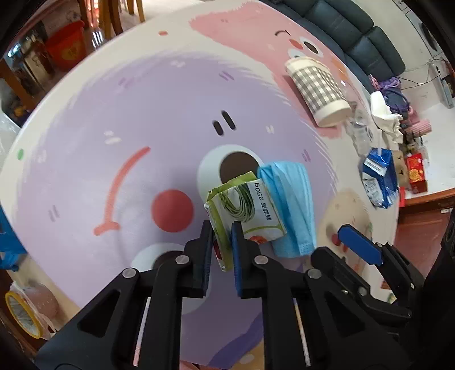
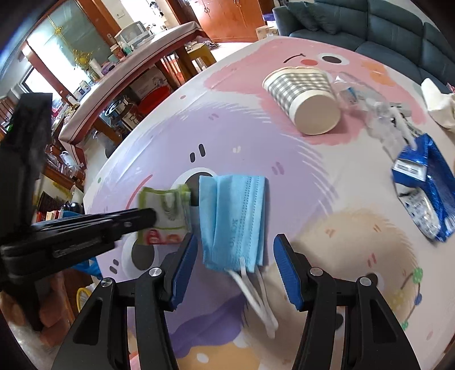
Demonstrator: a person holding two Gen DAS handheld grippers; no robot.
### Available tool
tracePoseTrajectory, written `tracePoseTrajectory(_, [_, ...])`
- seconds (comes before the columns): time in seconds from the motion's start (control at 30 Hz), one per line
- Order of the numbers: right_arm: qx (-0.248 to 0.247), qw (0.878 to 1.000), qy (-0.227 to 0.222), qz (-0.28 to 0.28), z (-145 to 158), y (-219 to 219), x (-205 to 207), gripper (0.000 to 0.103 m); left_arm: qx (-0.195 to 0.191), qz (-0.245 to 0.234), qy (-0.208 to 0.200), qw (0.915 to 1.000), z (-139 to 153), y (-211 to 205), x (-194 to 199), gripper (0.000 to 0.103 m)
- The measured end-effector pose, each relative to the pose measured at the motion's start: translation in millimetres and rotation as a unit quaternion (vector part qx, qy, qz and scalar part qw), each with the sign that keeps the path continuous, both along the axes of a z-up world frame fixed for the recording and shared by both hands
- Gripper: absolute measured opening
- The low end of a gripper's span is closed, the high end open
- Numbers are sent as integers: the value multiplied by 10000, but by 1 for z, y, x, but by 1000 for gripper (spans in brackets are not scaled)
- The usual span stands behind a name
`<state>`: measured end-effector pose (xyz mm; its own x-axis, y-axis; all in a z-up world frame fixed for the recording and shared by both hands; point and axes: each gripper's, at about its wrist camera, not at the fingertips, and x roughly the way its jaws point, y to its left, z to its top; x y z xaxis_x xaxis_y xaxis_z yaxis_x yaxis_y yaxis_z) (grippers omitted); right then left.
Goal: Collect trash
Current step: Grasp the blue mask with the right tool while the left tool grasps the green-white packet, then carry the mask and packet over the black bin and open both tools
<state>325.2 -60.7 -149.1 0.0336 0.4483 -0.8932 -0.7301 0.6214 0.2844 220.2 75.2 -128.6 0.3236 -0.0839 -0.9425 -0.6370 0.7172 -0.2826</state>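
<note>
Nearest, left gripper [image 1: 223,236] clamped on green-and-white food packet [image 1: 247,207], jaws closed on its lower left edge, packet tilted up. Beside it, right gripper [image 2: 234,269] with jaws wide open, one blue pad on each side of the near end of blue face mask [image 2: 233,219], not touching it.

Mask as landmark: folded, flat on the cartoon play mat [image 1: 113,119], white ear loops [image 2: 256,293] trailing toward the right gripper. Packet just left of the mask, touching or overlapping its edge, hard to tell which. Right of the mask and well apart, crumpled blue-and-white snack bag [image 2: 423,190]. Beyond the mask, checked paper cup [image 2: 305,96] on its side, bottom toward the camera. Just right of the cup, crushed clear plastic [image 2: 381,119]. Farthest, behind the cup, dark sofa [image 2: 369,22].
</note>
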Motion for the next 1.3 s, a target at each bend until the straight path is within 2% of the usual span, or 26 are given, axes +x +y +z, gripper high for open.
tracePoseTrajectory(0.17, [-225,9997,-72,99,-15,18,1,56,430,152,21,9990,12,4,-7,6])
tracePoseTrajectory(0.27, [-294,9988,-335,219,-17,28,-2,54,589,227,55,9980,16,10,-15,6])
tracePoseTrajectory(0.43, [-460,9962,-642,377,-19,36,-15,32,637,377,88,9972,21,16,-25,6])
tracePoseTrajectory(0.5, [-444,9965,-592,385,-18,35,-21,20,628,388,74,9972,22,18,-30,6])
tracePoseTrajectory(0.6, [-390,9974,-498,353,-17,33,-26,12,677,321,40,9972,28,20,-40,6])
tracePoseTrajectory(0.97, [-222,9987,-431,-180,12,-1,-38,11,1027,-354,-215,9938,62,-3,-43,6])
tracePoseTrajectory(1.17, [-179,9968,-616,-485,37,-18,-58,11,1120,-716,-408,9903,84,-14,-50,6])
tracePoseTrajectory(1.3, [-163,9927,-739,-937,53,-30,-75,11,1119,-966,-567,9874,97,-18,-58,6])
